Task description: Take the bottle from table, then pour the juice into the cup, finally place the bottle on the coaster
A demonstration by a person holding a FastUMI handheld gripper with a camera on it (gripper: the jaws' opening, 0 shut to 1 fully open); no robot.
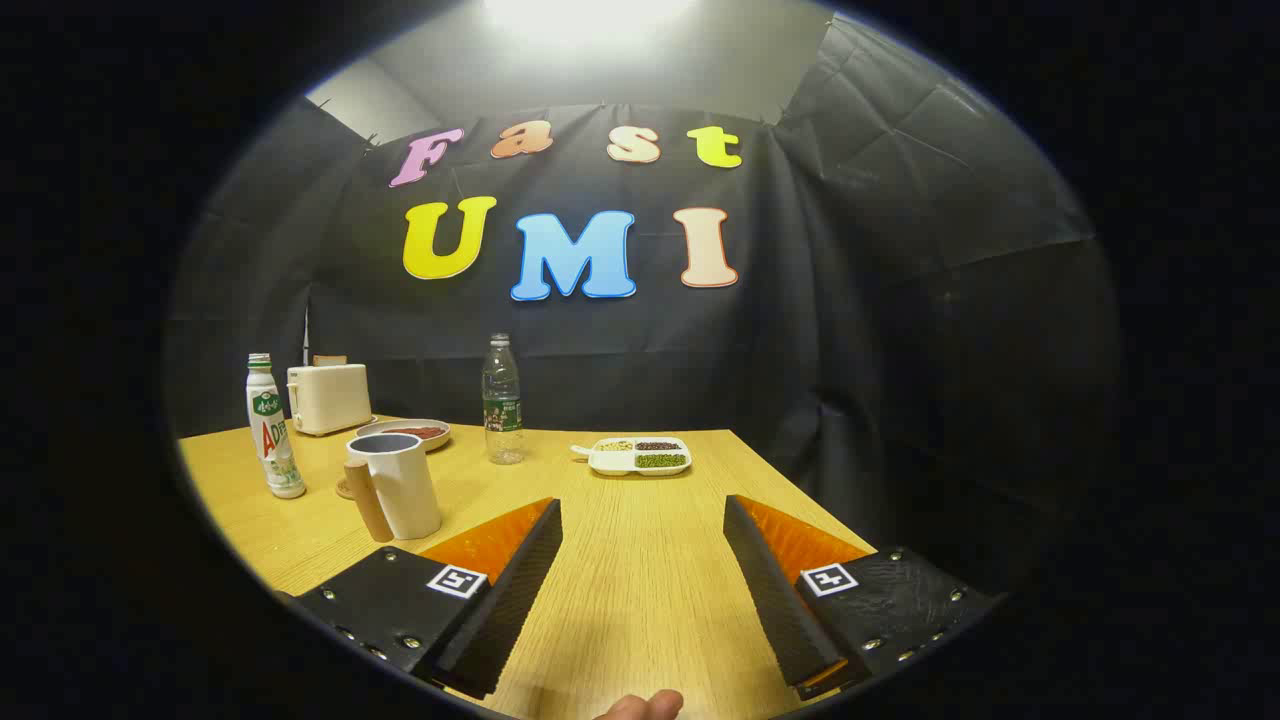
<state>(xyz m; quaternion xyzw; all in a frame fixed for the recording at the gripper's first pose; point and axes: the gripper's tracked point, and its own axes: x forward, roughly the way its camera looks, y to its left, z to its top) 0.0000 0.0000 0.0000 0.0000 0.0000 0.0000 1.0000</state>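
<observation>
Farthest left on my pale wooden table (640, 600) stands the white plastic juice bottle (272, 430) with a green cap and a red-and-green label, upright, well ahead of my fingers and to their left. Behind it, by the black cloth wall, sits a cream-coloured toaster (328, 397) with a slice of bread poking out of its slot. Just right of the juice bottle is the white cup (397, 484) with a dark inside and a wooden handle; a round wooden coaster (345, 489) peeks out beside the cup's base, though I cannot tell whether they touch. Behind the cup lies a shallow plate (417, 432) holding something reddish-brown. Further right, beyond my fingers, a clear plastic water bottle (502, 400) with a green label stands upright, and right of that a white divided tray (641, 456) holds grains and beans in separate compartments.

My gripper (642, 520) is spread wide, its black ribbed fingers (525, 565) holding nothing, with bare tabletop between them. A fingertip (645, 706) of my hand shows below.
</observation>
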